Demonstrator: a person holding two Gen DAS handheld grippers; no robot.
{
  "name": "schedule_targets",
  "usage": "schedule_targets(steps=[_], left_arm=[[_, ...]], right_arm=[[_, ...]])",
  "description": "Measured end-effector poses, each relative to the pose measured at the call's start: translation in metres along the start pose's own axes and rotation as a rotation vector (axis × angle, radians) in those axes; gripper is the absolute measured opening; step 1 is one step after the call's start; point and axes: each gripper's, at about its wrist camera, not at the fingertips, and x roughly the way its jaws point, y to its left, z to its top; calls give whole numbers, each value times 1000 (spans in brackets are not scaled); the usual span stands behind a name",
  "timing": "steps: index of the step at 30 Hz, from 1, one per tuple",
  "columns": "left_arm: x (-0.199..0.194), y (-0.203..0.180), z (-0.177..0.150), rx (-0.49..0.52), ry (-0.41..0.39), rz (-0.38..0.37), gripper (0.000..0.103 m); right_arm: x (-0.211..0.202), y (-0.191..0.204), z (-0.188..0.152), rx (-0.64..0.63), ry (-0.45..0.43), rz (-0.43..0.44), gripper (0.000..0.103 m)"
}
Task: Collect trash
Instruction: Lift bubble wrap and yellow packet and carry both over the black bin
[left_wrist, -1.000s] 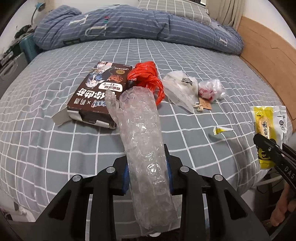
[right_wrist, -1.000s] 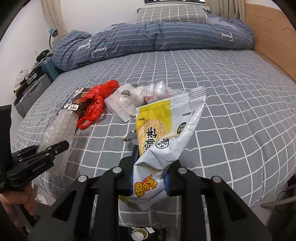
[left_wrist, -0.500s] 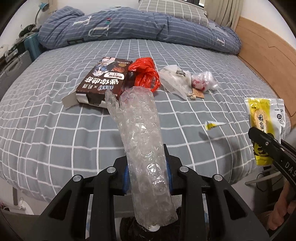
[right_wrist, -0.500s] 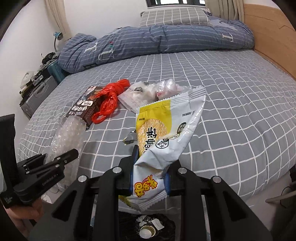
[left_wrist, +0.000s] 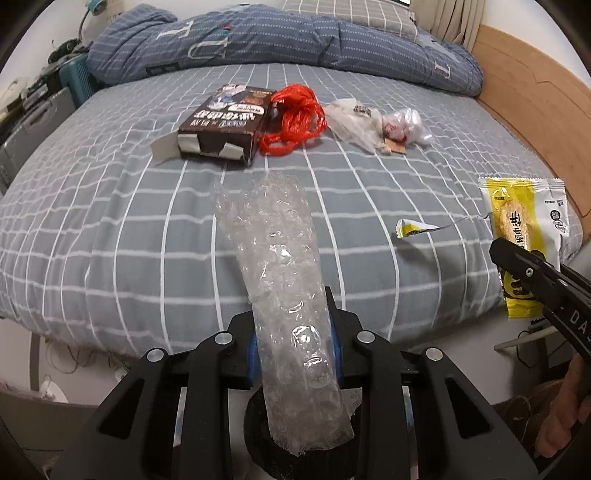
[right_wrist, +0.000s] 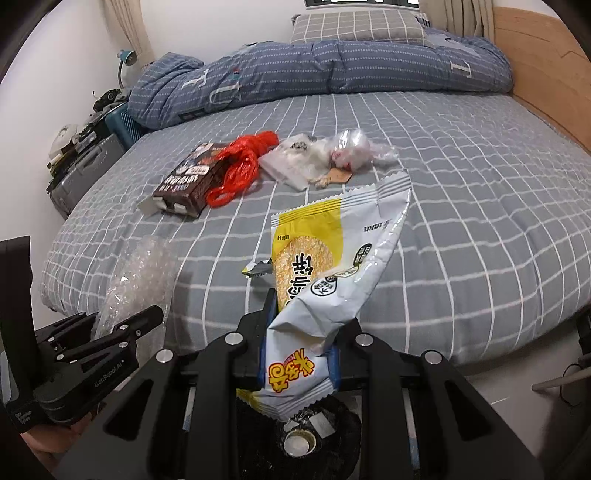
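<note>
My left gripper (left_wrist: 294, 343) is shut on a roll of clear bubble wrap (left_wrist: 280, 280), held off the near edge of the bed. My right gripper (right_wrist: 298, 347) is shut on a yellow and white snack wrapper (right_wrist: 325, 266), held over a dark bin with trash inside (right_wrist: 306, 435). The bin also shows in the left wrist view (left_wrist: 258, 435) under the bubble wrap. On the bed lie a brown box (left_wrist: 225, 123), a red plastic bag (left_wrist: 295, 118), a clear bag (left_wrist: 351, 122), a small crumpled white bag (left_wrist: 402, 125) and a torn yellow scrap (left_wrist: 413, 227).
The grey checked bed (left_wrist: 110, 206) has a blue duvet (left_wrist: 258, 37) at its far end and a wooden frame (left_wrist: 535, 96) on the right. Cases and clutter (right_wrist: 81, 162) stand at the bed's left side. Cables (left_wrist: 528, 343) lie on the floor at right.
Both grippers have pulled back from the bed with their loads. The bed's near edge and the bin below have come into view.
</note>
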Motion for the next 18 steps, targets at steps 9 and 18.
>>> schedule_targets(steps=[9,18], left_arm=[[-16,5,-38,-20,44,1,27],[-42,-4,-52,-9,49,16,27]], right_arm=[[-15,11,-33,-43,29,-14,22],[-45,30,-39,-83,53,0,22]])
